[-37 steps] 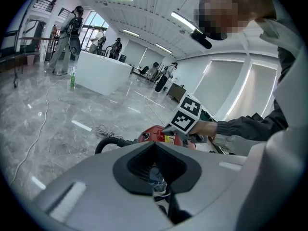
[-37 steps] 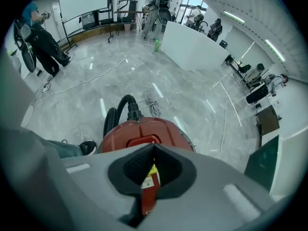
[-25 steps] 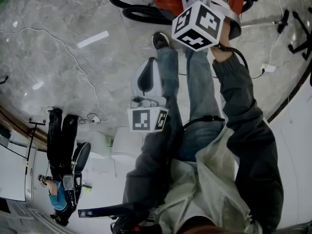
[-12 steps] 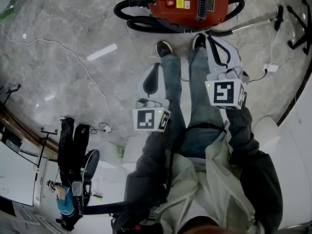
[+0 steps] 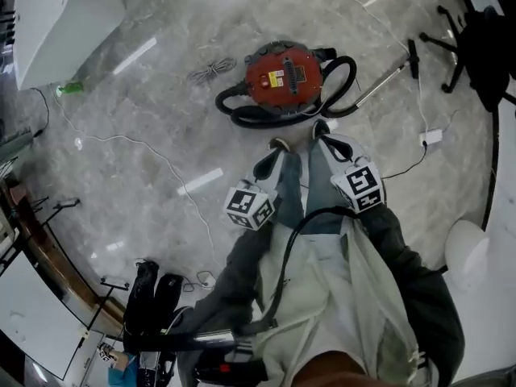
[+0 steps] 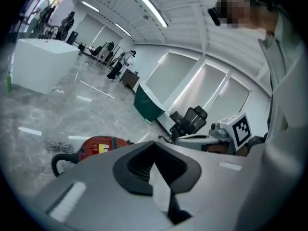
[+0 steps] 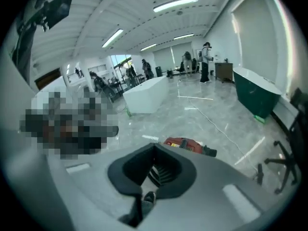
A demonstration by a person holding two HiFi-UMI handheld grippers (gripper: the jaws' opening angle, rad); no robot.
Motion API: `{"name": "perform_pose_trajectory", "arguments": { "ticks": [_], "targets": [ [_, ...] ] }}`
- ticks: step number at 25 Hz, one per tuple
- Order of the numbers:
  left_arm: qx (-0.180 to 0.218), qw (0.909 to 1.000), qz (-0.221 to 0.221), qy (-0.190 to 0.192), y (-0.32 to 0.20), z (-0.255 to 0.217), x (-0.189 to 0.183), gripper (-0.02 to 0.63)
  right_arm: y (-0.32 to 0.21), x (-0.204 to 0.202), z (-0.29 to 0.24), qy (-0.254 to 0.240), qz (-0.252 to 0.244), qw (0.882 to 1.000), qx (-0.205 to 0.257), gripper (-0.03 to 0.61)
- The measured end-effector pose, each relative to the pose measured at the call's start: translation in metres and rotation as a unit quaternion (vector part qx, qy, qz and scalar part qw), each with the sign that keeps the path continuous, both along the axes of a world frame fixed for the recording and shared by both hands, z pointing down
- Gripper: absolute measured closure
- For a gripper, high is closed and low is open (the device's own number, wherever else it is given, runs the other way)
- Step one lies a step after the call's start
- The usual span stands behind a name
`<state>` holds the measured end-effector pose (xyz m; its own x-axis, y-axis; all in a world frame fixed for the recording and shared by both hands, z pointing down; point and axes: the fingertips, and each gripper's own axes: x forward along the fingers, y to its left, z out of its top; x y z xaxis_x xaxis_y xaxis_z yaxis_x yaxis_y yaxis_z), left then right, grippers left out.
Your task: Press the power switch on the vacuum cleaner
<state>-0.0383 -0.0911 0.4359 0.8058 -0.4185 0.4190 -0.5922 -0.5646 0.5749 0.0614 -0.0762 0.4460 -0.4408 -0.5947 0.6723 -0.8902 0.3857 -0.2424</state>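
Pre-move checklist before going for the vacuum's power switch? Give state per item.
1. Vacuum cleaner in sight: ok. It sits on the floor ahead of the person and shows in all three views.
2. Power switch located: cannot tell. The detail on the red body is too small to pick it out.
3. Left gripper free: ok. Jaws together, nothing between them.
4. Right gripper free: ok. Jaws together, nothing between them.
5. A gripper at the vacuum: not ok. Both are held up by the person's legs, well apart from it.
6. Approach: probably ok, but the black hose loops round the near side.
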Motion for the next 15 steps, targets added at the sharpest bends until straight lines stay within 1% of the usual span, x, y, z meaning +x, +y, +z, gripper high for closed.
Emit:
{"name": "perform_pose_trajectory", "arguments": {
  "ticks": [1,2,4,5,7,8,11,13,15],
  "targets": [
    [0.000,0.9999,0.000,0.015,0.005,-0.014,0.004,0.611,0.010,0.004,-0.015,-0.019,0.020,1.000,0.000,0.580],
    [0.007,0.9997,0.004,0.022,0.009,-0.025,0.007,0.611,0.018,0.008,-0.027,-0.037,0.039,0.999,0.002,0.580],
    [0.027,0.9992,0.023,0.016,0.012,-0.039,0.017,0.611,0.033,0.018,-0.046,-0.056,0.072,0.996,0.013,0.580],
    [0.035,0.9987,0.035,0.008,0.016,-0.044,0.023,0.611,0.041,0.023,-0.055,-0.056,0.081,0.995,0.021,0.580],
    [0.051,0.9974,0.050,-0.008,0.026,-0.054,0.031,0.611,0.061,0.032,-0.068,-0.035,0.080,0.996,0.036,0.580],
    [0.061,0.9969,0.049,-0.012,0.030,-0.060,0.034,0.611,0.071,0.035,-0.072,-0.022,0.074,0.996,0.042,0.580],
    [0.084,0.9958,0.033,-0.014,0.043,-0.077,0.039,0.611,0.093,0.045,-0.078,-0.002,0.065,0.996,0.053,0.580],
    [0.088,0.9956,0.025,-0.018,0.056,-0.083,0.040,0.611,0.106,0.051,-0.081,0.000,0.063,0.996,0.058,0.580],
    [0.092,0.9952,0.010,-0.031,0.072,-0.085,0.040,0.611,0.120,0.057,-0.086,0.004,0.054,0.996,0.069,0.580]
  ]
}}
